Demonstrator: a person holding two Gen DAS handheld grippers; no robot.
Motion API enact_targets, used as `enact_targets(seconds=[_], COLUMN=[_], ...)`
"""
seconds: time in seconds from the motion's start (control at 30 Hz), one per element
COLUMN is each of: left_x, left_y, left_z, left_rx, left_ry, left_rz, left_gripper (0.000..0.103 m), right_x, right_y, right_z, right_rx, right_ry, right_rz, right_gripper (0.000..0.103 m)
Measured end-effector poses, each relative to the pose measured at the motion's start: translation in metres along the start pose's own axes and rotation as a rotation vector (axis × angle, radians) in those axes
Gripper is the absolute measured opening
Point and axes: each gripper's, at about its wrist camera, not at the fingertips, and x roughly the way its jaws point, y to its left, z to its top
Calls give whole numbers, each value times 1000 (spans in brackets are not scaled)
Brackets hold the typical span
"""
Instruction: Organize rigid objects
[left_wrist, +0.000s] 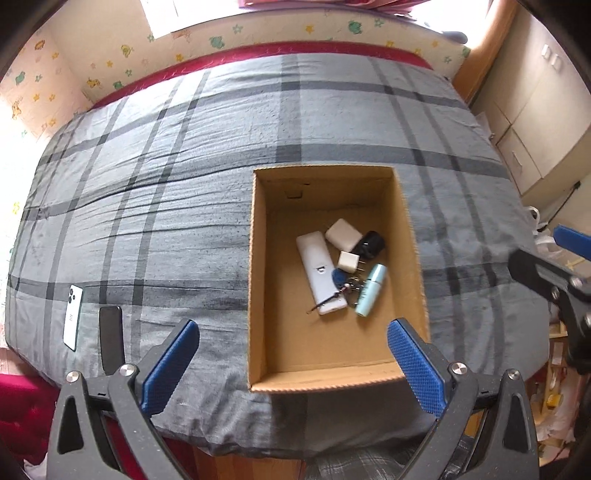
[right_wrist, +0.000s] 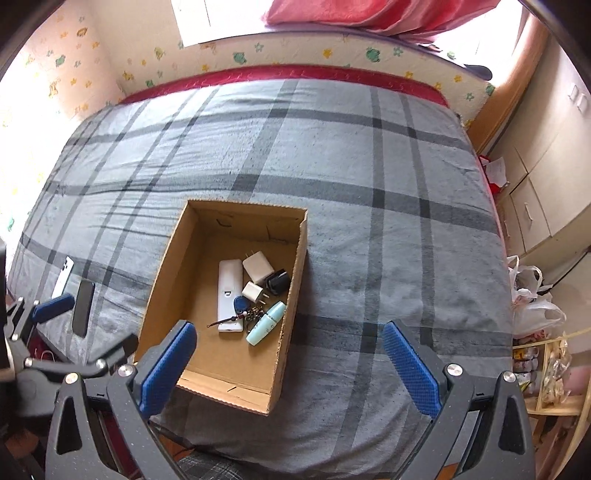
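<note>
An open cardboard box (left_wrist: 258, 280) (right_wrist: 168, 273) sits on the grey plaid bed. Inside lie a white remote (left_wrist: 319, 273) (right_wrist: 229, 291), two white chargers (left_wrist: 343, 233) (right_wrist: 258, 266), a black plug (left_wrist: 369, 243) (right_wrist: 277, 281), a blue key fob with keys (left_wrist: 338, 277) (right_wrist: 240, 304) and a pale blue tube (left_wrist: 371, 290) (right_wrist: 266, 322). My left gripper (left_wrist: 293, 365) hangs high over the box's near edge, open and empty. Above the bed just right of the box, my right gripper (right_wrist: 290, 369) is also open with nothing in it. It shows at the right edge of the left wrist view.
Two phones lie near the bed's left front edge: a white one (left_wrist: 72, 317) (right_wrist: 62, 277) and a black one (left_wrist: 110, 343) (right_wrist: 83, 308). A cabinet (right_wrist: 543, 184) and plastic bags (right_wrist: 532, 295) stand to the right of the bed, and a patterned wall runs behind.
</note>
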Motion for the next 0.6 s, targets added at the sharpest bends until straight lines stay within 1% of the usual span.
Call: enact_targets(seconds=[0.2,0.4,0.6], left_x=[-17,-25,-30], left_y=[-16,-29,-30], left_z=[-12,-19,-22], left_rx=[13,45,45], left_ry=[-25,-42,-53], left_rz=[-9,-8,1], left_gripper=[103,103,103], right_x=[-16,-20,-24], right_y=[-10,-18,-22], right_z=[-11,-21,-26], right_rx=[28,40,52], right_ry=[-43,-37,-43], right_rz=[-18,-20,-21], right_gripper=[103,103,103])
